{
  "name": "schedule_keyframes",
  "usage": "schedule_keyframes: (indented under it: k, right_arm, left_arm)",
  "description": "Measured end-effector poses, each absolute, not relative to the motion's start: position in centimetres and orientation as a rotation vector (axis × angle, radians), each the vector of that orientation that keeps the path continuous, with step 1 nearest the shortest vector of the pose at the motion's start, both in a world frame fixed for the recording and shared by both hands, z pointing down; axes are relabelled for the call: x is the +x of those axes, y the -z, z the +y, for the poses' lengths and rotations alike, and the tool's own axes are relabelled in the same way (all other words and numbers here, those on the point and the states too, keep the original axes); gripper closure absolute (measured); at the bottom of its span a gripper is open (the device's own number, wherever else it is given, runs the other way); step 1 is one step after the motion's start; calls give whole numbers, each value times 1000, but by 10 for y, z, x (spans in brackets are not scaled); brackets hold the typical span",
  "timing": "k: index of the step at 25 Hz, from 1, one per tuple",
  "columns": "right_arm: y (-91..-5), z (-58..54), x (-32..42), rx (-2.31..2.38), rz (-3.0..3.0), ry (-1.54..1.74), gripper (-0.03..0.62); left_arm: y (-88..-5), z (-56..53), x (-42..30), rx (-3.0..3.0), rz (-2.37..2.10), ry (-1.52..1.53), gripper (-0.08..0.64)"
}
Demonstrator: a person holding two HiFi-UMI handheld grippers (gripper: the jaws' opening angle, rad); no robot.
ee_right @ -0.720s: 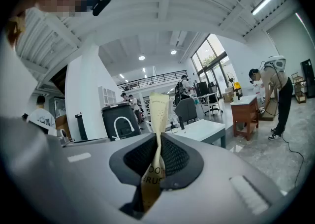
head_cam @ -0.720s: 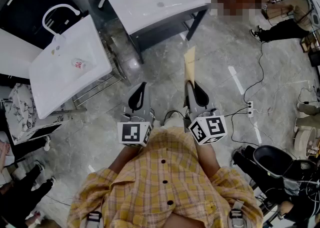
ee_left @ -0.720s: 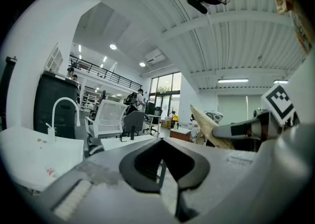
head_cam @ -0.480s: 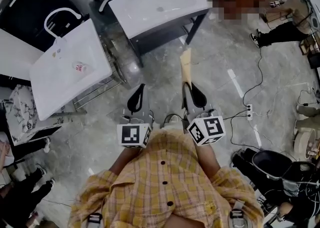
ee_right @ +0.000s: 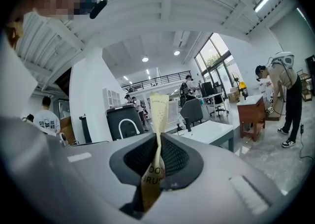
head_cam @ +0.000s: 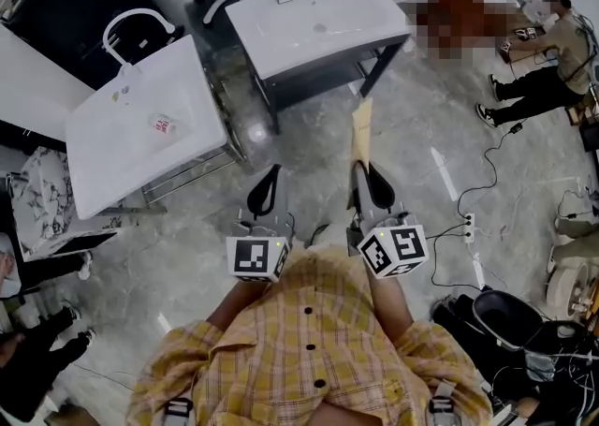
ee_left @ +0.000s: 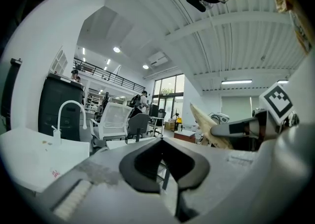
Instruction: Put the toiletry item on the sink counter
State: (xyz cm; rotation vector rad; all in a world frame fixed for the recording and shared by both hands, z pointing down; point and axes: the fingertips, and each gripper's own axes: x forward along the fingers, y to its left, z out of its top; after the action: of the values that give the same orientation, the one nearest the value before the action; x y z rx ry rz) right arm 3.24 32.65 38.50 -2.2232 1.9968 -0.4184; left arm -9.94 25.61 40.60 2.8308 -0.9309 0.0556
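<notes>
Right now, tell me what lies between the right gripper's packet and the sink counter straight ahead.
Head view: only grey floor between the packet and the sink counter, whose dark frame leg stands near the packet's tip.

Open-plan lab workspace: two freestanding sink units standing on bare floor, cables trailing to power strip, office chairs sitting beyond, mezzanine railing running behind.
</notes>
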Motion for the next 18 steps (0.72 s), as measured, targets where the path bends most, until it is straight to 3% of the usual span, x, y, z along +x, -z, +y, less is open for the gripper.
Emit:
schedule_keyframes:
  k: [18]
  right_arm:
    - [-404,228,17,-2125,2123,495,563]
  left_arm:
    - [-430,183,-114,2779,-1011,-117,560]
